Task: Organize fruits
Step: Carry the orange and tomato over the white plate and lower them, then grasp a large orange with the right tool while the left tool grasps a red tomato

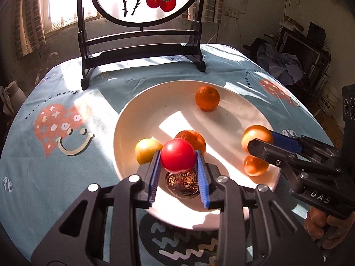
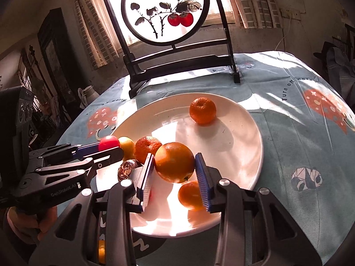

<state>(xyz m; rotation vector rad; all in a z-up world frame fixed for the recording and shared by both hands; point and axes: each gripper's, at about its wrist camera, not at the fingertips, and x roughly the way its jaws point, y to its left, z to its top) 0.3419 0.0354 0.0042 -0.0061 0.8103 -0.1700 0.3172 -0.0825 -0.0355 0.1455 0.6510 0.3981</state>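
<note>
Both over the white plate (image 1: pixel 124 128) now. Left gripper (image 1: pixel 178 155) pinching a red fruit (image 1: pixel 178 155) at 6 o'clock, right gripper (image 2: pixel 174 163) clamping an orange (image 2: pixel 174 163) around 4. Best lowered into bare spots, then released gently to avoid rolling.

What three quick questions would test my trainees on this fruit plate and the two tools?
1. True or false: the left tool grips a red fruit.
2. What sits between the pads of the right tool? A: an orange. B: a banana. C: a spoon.
3. Fill in: the loose fruit lie on a ___ plate.
Key: 1 true; 2 A; 3 white.
</note>
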